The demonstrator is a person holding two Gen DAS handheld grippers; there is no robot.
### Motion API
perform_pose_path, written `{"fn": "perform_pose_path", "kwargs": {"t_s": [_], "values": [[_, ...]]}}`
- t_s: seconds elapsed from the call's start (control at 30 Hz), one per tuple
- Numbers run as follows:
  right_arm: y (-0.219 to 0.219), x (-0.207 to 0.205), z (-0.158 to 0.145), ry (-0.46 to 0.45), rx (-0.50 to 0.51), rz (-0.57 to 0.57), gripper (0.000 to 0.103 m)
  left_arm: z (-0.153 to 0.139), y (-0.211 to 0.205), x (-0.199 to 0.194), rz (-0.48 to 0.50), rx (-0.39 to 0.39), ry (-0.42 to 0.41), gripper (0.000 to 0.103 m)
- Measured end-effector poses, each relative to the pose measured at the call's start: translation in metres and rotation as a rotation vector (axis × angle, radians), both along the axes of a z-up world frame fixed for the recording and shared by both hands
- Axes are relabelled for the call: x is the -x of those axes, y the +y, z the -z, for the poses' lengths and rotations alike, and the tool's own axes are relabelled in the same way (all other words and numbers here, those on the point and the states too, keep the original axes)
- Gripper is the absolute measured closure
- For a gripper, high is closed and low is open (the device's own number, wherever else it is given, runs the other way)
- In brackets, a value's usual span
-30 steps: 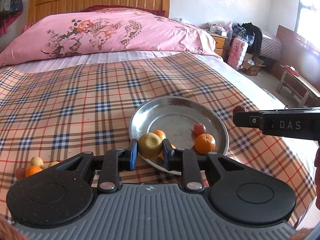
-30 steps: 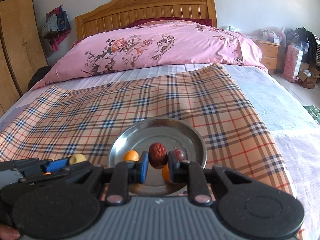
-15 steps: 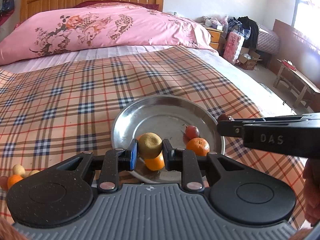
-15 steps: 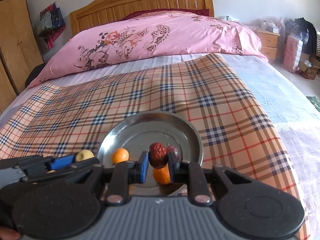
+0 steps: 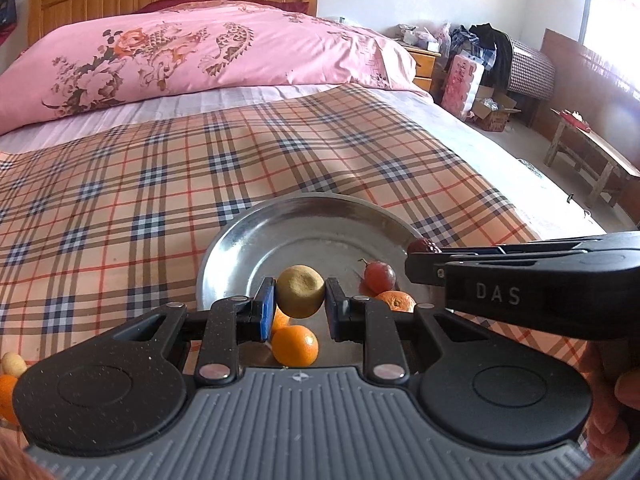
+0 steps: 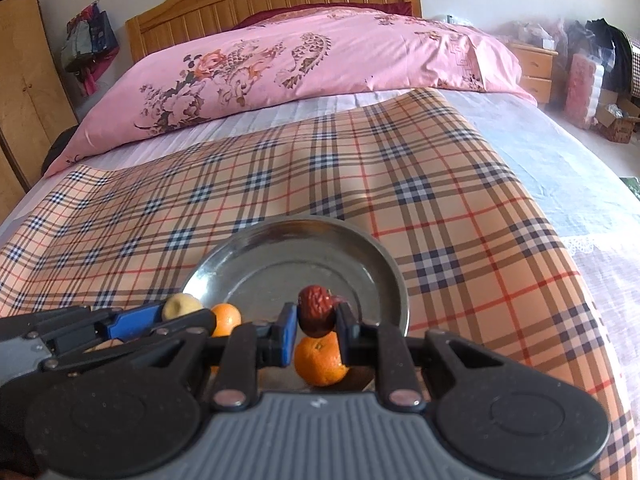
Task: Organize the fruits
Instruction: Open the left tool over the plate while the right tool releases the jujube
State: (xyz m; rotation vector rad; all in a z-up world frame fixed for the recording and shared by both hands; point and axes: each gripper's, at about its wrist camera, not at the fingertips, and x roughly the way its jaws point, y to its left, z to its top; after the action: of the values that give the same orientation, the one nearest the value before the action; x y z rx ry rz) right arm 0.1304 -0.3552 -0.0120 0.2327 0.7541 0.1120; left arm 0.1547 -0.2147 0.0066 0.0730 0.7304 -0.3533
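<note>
The left hand-held gripper (image 5: 300,304) is clamped on a dull yellow round fruit (image 5: 300,291), pinched at its sides between the two pads and held above the near part of the steel plate (image 5: 240,240). The right hand-held gripper (image 6: 316,326) is closed on a wrinkled red date (image 6: 316,312), gripped by a narrow band so that most of it stands proud of the pads; it hangs over the plate's near edge, just beside the left one. In the plate lie three small oranges, one (image 5: 295,346) directly under the yellow fruit, one half hidden behind the left pad, another (image 5: 396,301) toward the right rim, and a red grape-like fruit (image 5: 379,275) between them. The plate sits on the plaid cloth (image 5: 120,200) near the foot edge of the bed, and a few loose fruits (image 5: 12,364) wait on the cloth toward its near left corner. The risks look plain: released from this height, the round fruit could strike the orange below and roll over the shallow rim onto the cloth; the date's slim hold could let it slip early; and the two tools, close together, could knock each other or tip the plate on the soft bedding.
</note>
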Motion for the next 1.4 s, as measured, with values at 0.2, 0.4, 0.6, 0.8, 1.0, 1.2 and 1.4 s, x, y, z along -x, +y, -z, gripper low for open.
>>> {"fn": "perform_pose_path", "kwargs": {"t_s": [0.2,0.4,0.6,0.8,1.0,1.2,1.4], "values": [[-0.002,-0.013,0.006,0.018,-0.010,0.003,0.085,0.005,-0.007,-0.009,0.008,0.001,0.012,0.077],[-0.005,-0.022,0.014,0.032,-0.014,0.012,0.085,0.013,-0.016,-0.011,0.026,0.002,0.025,0.077],[-0.007,-0.025,0.018,0.036,-0.026,0.020,0.085,0.020,-0.021,-0.012,0.046,0.010,0.034,0.076],[-0.008,-0.024,0.018,0.020,-0.052,0.031,0.083,0.020,-0.019,-0.008,0.054,0.017,0.013,0.051],[-0.010,-0.014,0.006,-0.012,-0.048,0.048,0.082,0.010,-0.005,-0.002,-0.001,0.012,-0.012,0.002],[-0.010,0.001,-0.004,-0.025,-0.039,0.056,0.080,-0.002,0.008,0.012,-0.033,-0.007,-0.034,0.000],[-0.005,0.018,-0.010,-0.030,-0.042,0.062,0.065,-0.008,0.027,0.024,-0.090,-0.018,-0.021,0.000]]}}
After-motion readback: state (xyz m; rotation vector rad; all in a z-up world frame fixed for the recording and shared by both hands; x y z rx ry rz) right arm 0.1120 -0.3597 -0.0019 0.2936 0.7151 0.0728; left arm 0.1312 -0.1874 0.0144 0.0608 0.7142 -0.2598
